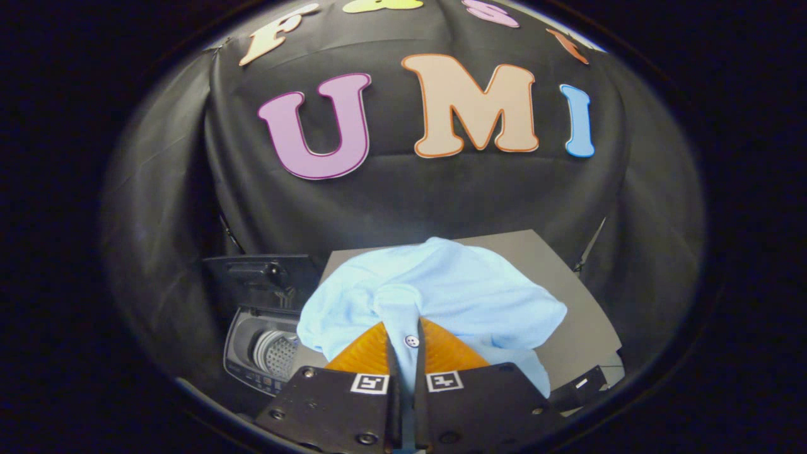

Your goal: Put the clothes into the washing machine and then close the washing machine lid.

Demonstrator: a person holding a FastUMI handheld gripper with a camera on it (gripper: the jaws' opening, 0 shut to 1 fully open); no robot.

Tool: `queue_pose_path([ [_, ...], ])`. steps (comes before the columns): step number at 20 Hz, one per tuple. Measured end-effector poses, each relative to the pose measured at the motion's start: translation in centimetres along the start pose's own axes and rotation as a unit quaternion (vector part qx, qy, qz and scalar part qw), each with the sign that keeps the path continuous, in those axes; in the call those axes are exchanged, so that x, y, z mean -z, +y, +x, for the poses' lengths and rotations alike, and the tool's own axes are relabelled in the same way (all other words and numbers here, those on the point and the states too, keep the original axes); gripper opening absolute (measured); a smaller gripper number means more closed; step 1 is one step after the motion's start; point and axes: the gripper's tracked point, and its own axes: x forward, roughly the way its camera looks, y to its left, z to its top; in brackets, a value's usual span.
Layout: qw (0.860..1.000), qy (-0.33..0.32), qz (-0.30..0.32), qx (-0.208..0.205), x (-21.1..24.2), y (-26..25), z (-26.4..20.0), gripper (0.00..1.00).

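Gripper (406,337) is closed down to a narrow slit, both fingers pinching a fold of the light-blue shirt (441,290), right by a small button (412,341) on the placket. Rest of the shirt billows out ahead of the fingers & drapes to both sides, w/ a flap hanging down on the right past the gripper body; it looks lifted, not lying flat, though can't tell if the far edge touches the board beyond. Washing machine (268,353) sits to the left & a bit lower than the fingers, top-loader type, lid (261,277) standing open at its far side, perforated drum (277,354) showing inside, control strip along the near edge. Drum looks empty as far as can be seen. So progress, judging from this: shirt is grabbed, not yet in the machine; left to do = carry it left over the opening, drop it in, let go, then swing the lid down. Roughly the first third. Surface: a flat grey board (567,277) beyond & right of the shirt, plain, matte, a small dark item (583,386) at its near right corner, too small to ID. Room: booth w/ black cloth wall (441,189) draped behind & round the sides, creased, lit from the front.
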Motion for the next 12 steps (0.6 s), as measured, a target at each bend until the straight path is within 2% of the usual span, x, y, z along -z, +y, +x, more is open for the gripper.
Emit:
queue_pose_path([
  [6, 0.996, -0.022, 0.003, -0.090, -1.5, 1.4, -0.9, 0.08],
  [12, 0.987, -0.075, 0.014, -0.139, -2.1, 2.0, -0.9, 0.08],
])
